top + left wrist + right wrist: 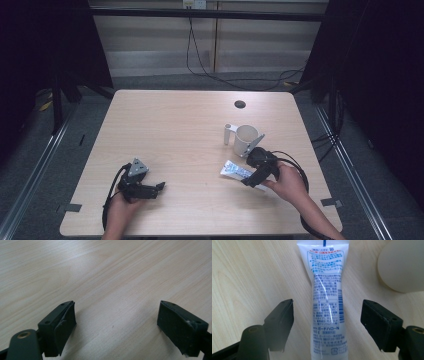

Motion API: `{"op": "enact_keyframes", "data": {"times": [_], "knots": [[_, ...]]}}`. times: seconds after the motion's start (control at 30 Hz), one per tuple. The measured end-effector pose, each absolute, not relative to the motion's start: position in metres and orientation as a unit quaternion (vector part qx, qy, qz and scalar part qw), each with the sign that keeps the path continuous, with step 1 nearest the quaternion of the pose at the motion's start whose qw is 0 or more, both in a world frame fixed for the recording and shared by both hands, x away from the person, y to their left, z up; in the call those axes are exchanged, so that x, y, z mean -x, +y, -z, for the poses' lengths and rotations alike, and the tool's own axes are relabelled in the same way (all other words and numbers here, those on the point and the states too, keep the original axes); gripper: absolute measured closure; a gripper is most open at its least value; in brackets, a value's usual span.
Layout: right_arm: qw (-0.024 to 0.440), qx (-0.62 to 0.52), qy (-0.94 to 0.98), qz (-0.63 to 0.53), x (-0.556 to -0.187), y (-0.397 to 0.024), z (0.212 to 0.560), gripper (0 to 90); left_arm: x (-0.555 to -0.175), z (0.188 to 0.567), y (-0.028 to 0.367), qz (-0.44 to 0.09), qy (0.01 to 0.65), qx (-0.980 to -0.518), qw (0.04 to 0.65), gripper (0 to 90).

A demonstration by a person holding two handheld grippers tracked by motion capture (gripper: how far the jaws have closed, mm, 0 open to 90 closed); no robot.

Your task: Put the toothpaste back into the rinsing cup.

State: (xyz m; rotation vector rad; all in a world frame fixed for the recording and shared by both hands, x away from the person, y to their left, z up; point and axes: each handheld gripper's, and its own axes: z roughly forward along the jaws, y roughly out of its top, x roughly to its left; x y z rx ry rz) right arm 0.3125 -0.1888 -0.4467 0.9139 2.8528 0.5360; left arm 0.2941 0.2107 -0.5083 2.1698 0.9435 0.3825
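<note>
Tube (327, 300): white plastic squeeze tube, blue and red small print plus a barcode on the upward face. Lies flat on the surface (180, 130), flat crimped end pointing away from the near edge. Position: right half of the surface, nearer the near edge (239, 173) than the far one.

so between the matte black jaws of the right gripper (327, 320) there's a white squeezable plastic tube (327, 302), covered in blue print with a little red line up top, a blue barcode on its side and a glossy streak. past the jaws, off to the right, a plain cream-white round ceramic mug (403, 263). pale beige woodgrain laminate table (249, 272) underneath. the left gripper (116, 322) is dull black too, with a brass-coloured rivet.
</note>
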Motion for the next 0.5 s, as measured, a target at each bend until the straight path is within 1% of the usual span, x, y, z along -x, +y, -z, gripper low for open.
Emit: {"op": "enact_keyframes", "data": {"times": [0.5], "knots": [[0.036, -0.295, 0.941, -0.161, -0.326, -0.178, 0.451, 27.5, -0.294, 0.508, 0.211, -0.149, 0.367, -0.843, 0.364, 14.9]]}}
